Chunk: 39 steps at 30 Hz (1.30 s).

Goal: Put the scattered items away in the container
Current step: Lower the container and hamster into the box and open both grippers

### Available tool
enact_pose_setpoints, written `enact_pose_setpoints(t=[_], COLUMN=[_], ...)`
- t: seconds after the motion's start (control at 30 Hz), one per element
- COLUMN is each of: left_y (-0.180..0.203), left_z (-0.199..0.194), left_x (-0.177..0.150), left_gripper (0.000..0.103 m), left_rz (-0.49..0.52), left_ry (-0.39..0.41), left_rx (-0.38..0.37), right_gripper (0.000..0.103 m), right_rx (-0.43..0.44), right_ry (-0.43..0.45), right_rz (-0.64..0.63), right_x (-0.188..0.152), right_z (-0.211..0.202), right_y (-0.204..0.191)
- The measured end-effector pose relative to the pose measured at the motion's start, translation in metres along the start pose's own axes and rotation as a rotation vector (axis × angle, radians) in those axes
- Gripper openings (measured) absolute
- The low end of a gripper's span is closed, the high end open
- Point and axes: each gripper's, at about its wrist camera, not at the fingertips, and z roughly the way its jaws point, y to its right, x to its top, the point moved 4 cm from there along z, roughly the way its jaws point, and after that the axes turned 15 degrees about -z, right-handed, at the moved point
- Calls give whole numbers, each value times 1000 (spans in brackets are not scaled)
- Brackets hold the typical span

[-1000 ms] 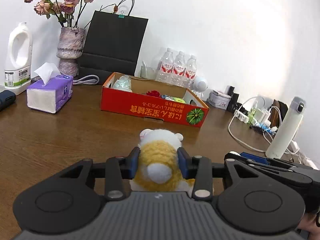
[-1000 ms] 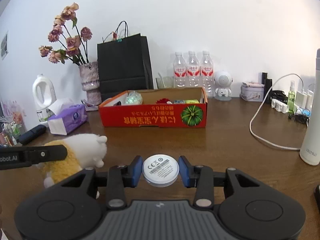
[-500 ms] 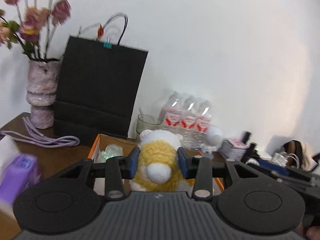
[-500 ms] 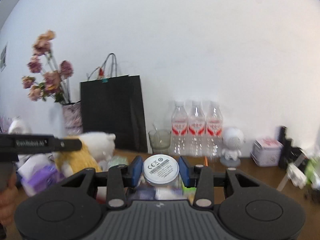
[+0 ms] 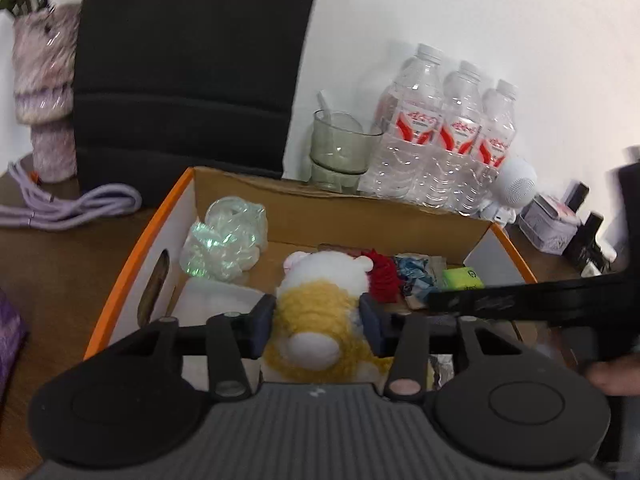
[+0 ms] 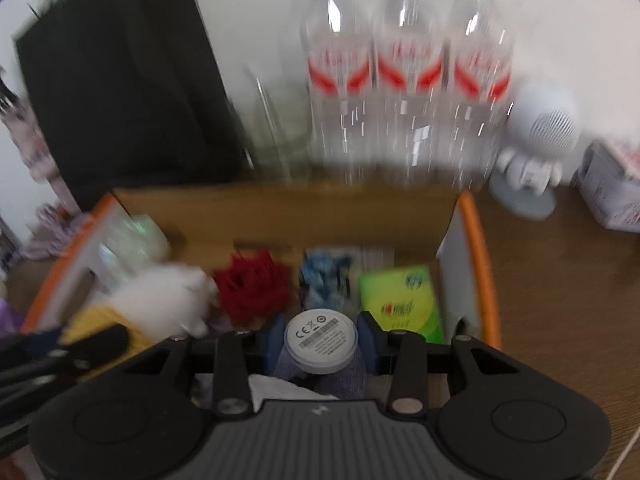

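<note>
Your left gripper [image 5: 318, 320] is over the open cardboard box [image 5: 132, 256], with the plush toy [image 5: 320, 312] between its blue pads. The jaws are opening; the pads sit at the toy's yellow flanks, and contact cannot be confirmed from the left wrist view. The toy's white head points toward the far wall of the box.

Your right gripper [image 6: 321, 340] is clamped on the round white disc [image 6: 321, 339], label side up, one pad on each edge. It is above the near right part of the box, and its black body crosses the right side of the left wrist view.

Note the contents already in the box:
- an iridescent crumpled wrapper [image 5: 226, 242] in the far left corner;
- a red fabric flower [image 6: 254, 288] just beside the toy's head;
- a blue patterned wrapper [image 6: 326, 280] to the right of the flower;
- a green packet [image 6: 400, 302] against the right wall;
- a grey-blue cloth below the disc; its extent is hidden.

Note the obstacles behind the far wall of the box: a black paper bag [image 5: 192, 60], a glass cup [image 5: 340, 152], three water bottles [image 5: 444, 132] and a small white robot figure [image 6: 536, 148]. A vase [image 5: 44, 92] and a coiled lilac cable [image 5: 72, 208] are left of the box on the wooden table [image 5: 60, 280]. The right wrist view is motion-blurred; fine detail there is unreliable.
</note>
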Motion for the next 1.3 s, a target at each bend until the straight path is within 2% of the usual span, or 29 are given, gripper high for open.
enact_pose_setpoints(t=[0.07, 0.2, 0.27, 0.33, 0.37, 0.43, 0.5, 0.57, 0.67, 0.73, 0.8, 0.83, 0.87, 0.97, 1.13, 1.3], left_y=[3, -2, -1, 4, 6, 6, 5, 4, 5, 10, 11, 11, 11, 11, 2, -15], left_z=[0, -6, -14, -16, -16, -15, -19, -31, -55, -82, -108, -115, -120, -126, -140, -170], left_x=[3, 19, 34, 44, 47, 48, 48, 48, 44, 37, 22, 15, 8, -3, -16, -51], left_gripper=[61, 78, 93, 103, 103, 103, 103, 103, 103, 103, 103, 103, 103, 103, 103, 103], left_rz=[16, 18, 16, 48, 66, 77, 77, 79, 82, 114, 161, 179, 192, 187, 151, 108], left_ry=[-33, -78, -67, -103, -135, -175, -174, -153, -74, 76, 243, 286, 307, 301, 314, 306], left_rx=[-5, -8, 4, -1, -8, 41, 99, 121, 150, 111, 46, 33, 31, 20, 5, -9], right_gripper=[39, 66, 79, 83, 85, 89, 89, 89, 90, 91, 100, 100, 100, 100, 100, 100], right_rx=[5, 42, 32, 20, 24, 50, 37, 1, -18, -28, -39, -54, -74, -120, -127, -169], right_ry=[-35, -15, -1, -13, -32, -87, -127, -117, 0, 145, 339, 409, 442, 454, 484, 490], right_rz=[18, 47, 62, 61, 59, 54, 59, 65, 81, 67, 32, 10, -16, -62, -56, -78], right_x=[0, 11, 17, 22, 24, 24, 21, 16, 6, -4, -22, -31, -38, -48, -60, -99], right_z=[9, -10, -28, -41, -45, -49, -55, -69, -101, -124, -147, -155, -158, -162, -176, -199], right_y=[3, 7, 11, 13, 13, 14, 16, 15, 8, -1, -11, -17, -22, -35, -49, -72])
